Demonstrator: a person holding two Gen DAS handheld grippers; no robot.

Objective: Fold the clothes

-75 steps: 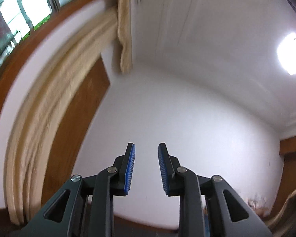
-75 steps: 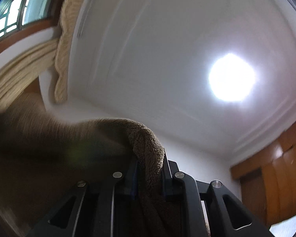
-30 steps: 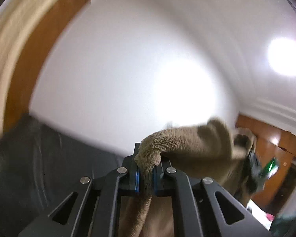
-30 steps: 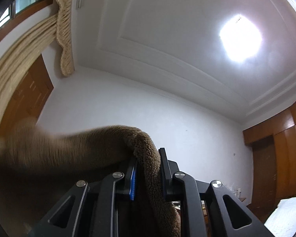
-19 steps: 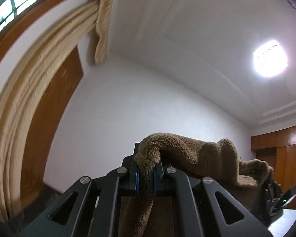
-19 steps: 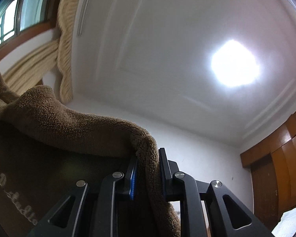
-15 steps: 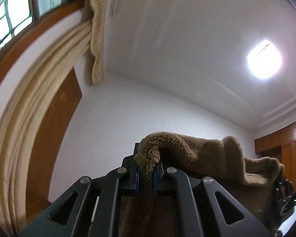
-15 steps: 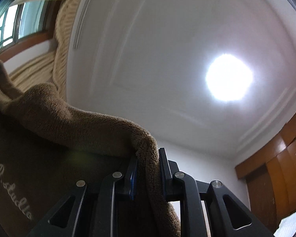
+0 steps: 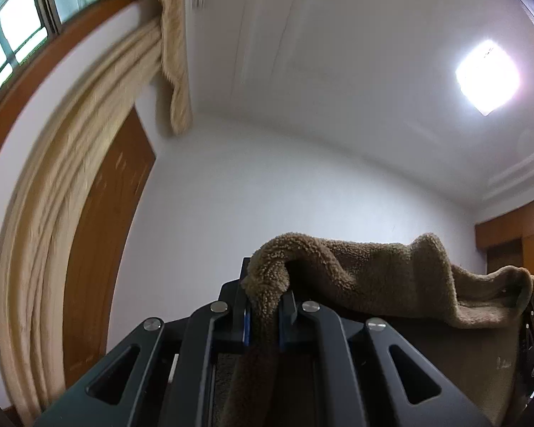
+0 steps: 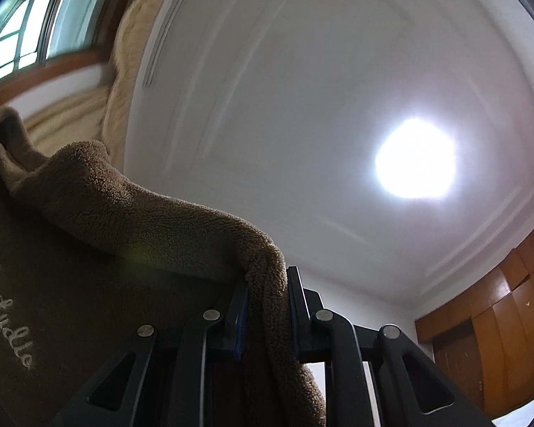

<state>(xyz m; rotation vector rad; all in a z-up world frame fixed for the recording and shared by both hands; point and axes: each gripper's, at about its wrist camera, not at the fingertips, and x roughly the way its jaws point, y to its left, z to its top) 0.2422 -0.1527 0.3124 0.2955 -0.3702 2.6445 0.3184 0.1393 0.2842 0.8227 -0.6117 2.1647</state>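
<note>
The left gripper (image 9: 263,315) pinches one corner of a brown fleece garment (image 9: 373,270); the right gripper (image 10: 265,315) pinches another, both pointing up toward the ceiling (image 10: 302,71). The garment hangs between them, its top edge sagging into a wave, white lettering (image 10: 3,316) on the near face. Each hold looks shallow, perhaps only the thick hem, so a sharp shake could pull a corner free. The sag could fold in crooked.

Pale cursive lettering (image 10: 5,323) runs across the smooth brown side of the fleece garment (image 10: 131,213); it reads roughly "studio", with an unclear character before it. No other text is readable.
</note>
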